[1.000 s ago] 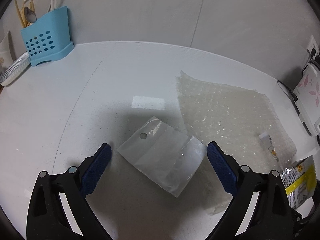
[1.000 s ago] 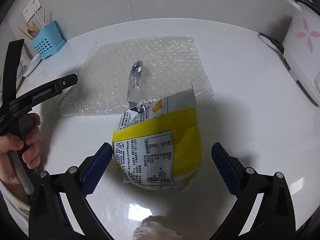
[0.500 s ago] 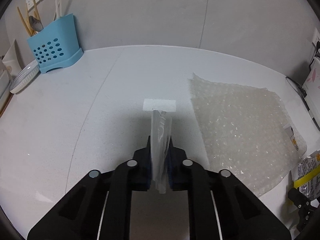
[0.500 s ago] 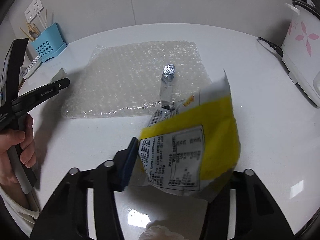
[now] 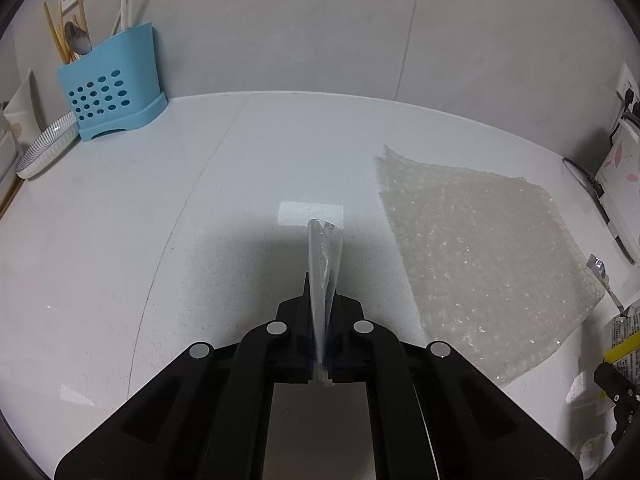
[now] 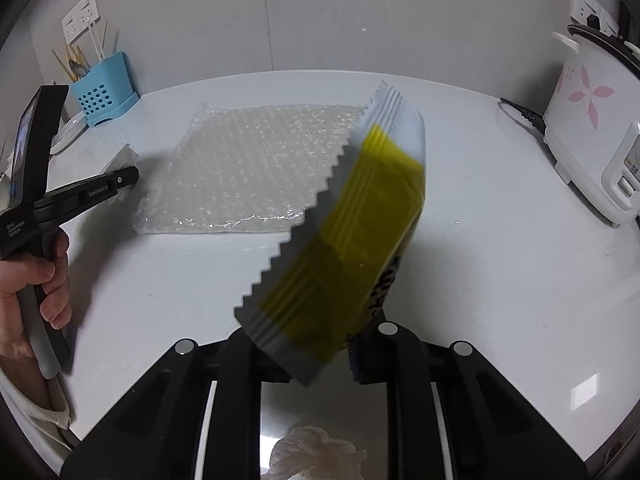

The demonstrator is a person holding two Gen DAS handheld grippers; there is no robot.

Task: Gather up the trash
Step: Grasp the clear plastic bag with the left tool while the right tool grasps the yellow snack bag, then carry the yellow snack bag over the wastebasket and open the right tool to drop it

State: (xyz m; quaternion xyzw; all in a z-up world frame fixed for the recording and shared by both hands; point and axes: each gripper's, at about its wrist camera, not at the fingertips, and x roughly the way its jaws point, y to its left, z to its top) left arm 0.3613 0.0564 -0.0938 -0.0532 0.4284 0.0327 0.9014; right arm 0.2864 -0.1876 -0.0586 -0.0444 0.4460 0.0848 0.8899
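A home kitchen: a white stone-look counter carries a perforated blue plastic utensil holder with chopsticks and a white flower-printed rice cooker, under wall sockets.

"GenRobot.AI" printed in white along the left gripper; small white lettering on its handle and black print on the yellow wrapper unreadable.

Motion-blurred yellow wrapper over part of the bubble wrap
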